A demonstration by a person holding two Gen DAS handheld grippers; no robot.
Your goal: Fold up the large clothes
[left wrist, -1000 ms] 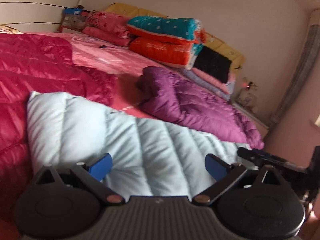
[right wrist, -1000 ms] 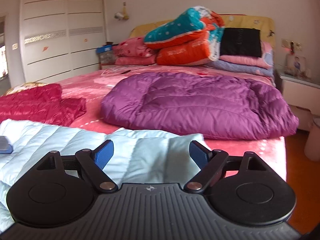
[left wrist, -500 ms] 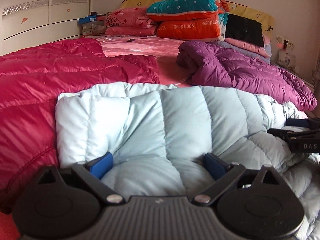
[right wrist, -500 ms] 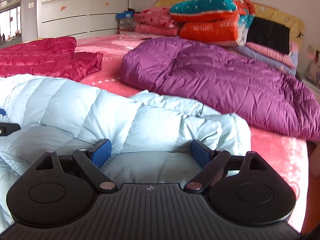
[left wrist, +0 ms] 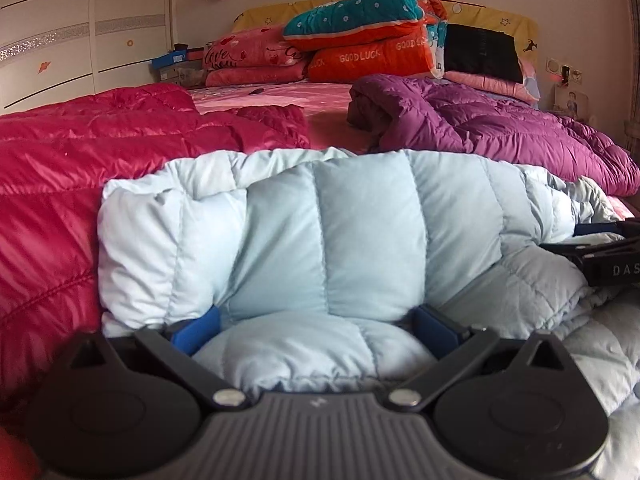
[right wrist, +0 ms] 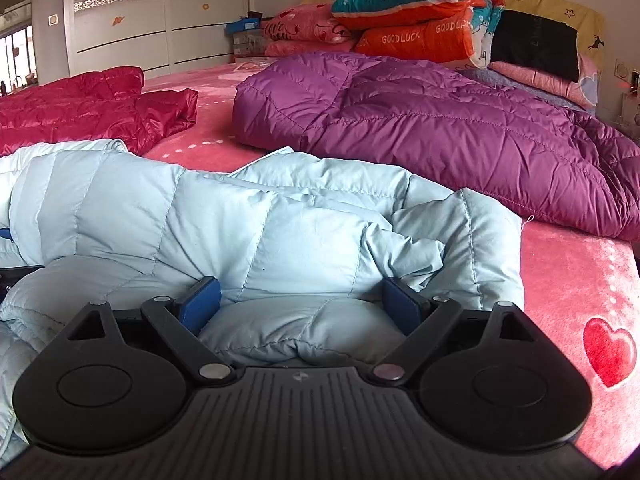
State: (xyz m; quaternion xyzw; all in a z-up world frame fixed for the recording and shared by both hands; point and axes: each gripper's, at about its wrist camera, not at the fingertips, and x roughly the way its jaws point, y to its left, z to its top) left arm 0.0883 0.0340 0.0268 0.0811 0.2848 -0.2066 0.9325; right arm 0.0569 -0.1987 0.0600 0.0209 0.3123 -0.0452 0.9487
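Both grippers drop from above to the pale blue quilted down jacket on the pink bedspread. We see the left gripper and right gripper spread wide, padding bulging between; fold underway, magenta coat at 10 o'clock.

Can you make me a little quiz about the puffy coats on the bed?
1. True or false: the purple jacket lies on top of the light blue jacket.
2. Which colour of jacket bulges between the fingers of both the left gripper and the right gripper?
A) red
B) light blue
C) purple
3. Fill in: the orange quilt at the head of the bed reads GOOD ____.

Key
1. False; the two lie apart, with pink bedding showing between them.
2. B
3. LUCK
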